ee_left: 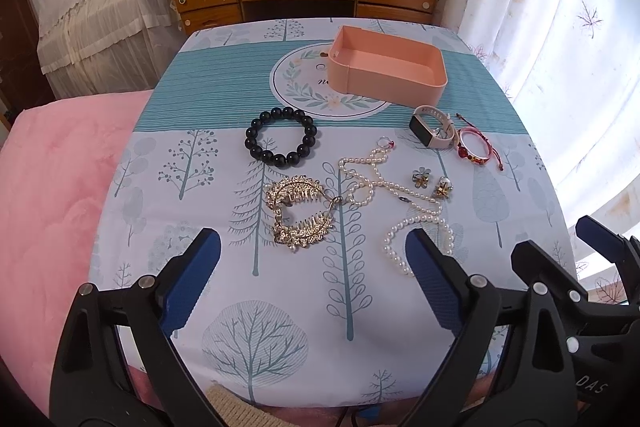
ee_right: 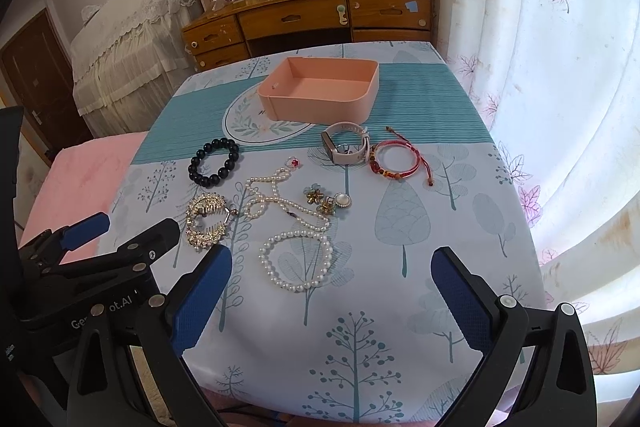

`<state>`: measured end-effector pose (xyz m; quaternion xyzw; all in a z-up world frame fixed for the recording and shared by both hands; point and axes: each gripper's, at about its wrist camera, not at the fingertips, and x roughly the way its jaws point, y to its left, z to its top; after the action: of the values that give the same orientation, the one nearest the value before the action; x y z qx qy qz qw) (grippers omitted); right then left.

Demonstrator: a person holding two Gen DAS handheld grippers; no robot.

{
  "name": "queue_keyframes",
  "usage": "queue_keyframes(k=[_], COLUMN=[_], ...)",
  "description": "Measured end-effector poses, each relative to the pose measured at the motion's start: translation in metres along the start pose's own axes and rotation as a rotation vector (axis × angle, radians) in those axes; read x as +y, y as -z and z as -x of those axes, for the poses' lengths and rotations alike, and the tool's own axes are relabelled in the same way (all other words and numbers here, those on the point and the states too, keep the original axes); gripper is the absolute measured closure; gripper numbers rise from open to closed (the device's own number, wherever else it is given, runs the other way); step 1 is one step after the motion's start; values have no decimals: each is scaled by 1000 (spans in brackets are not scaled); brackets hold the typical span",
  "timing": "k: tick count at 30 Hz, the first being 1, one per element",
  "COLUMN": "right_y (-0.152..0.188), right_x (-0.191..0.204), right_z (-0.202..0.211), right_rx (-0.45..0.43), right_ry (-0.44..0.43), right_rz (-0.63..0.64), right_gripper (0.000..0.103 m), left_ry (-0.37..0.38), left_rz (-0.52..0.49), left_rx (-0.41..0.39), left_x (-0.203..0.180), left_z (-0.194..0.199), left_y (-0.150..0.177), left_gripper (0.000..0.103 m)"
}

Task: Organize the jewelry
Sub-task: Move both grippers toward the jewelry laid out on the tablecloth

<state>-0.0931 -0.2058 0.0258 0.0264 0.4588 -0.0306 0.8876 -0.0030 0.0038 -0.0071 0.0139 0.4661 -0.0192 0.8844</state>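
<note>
Jewelry is lying scattered across the middle of the frame on the tree-print cloth (ee_left: pixel 280 307), and nothing is sitting in the pink box (ee_left: pixel 400 83) at upper centre yet, so to my eye the sorting is only just beginning. A black bead bracelet (ee_left: pixel 256 143) is resting left of centre, a gold hair clip (ee_left: pixel 298 217) just below it, and a pearl necklace (ee_left: pixel 394 187) is snaking from centre toward lower right. Two small flower earrings (ee_left: pixel 420 178) are sitting beside the pearls, while a watch (ee_left: pixel 424 131) and a red cord bracelet (ee_left: pixel 474 147) are lying just below the box's right corner. The left gripper (ee_left: pixel 312 247) is hovering at the bottom of its view with its blue fingers spread wide, carrying nothing. The right gripper (ee_right: pixel 332 267) is likewise gaping wide and empty, with the pearl loop showing between its fingers. The next move, I would guess, is picking a first piece; the pearls are looking nearest, but their loose strand is asking for a low, careful pinch so it is not slipping out on the way up to the box.
</note>
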Motion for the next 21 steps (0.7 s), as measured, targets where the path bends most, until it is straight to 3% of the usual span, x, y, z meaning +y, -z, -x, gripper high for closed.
queue_keyframes(k=[21], right_y=[1], right_x=[4], right_z=[-9], right_rx=[33], right_ry=[-44], right_rz=[4], right_gripper=[18], left_ry=[-6], left_rz=[-8], left_rx=[1], left_x=[1], left_z=[0], left_y=[2], left_gripper=[11])
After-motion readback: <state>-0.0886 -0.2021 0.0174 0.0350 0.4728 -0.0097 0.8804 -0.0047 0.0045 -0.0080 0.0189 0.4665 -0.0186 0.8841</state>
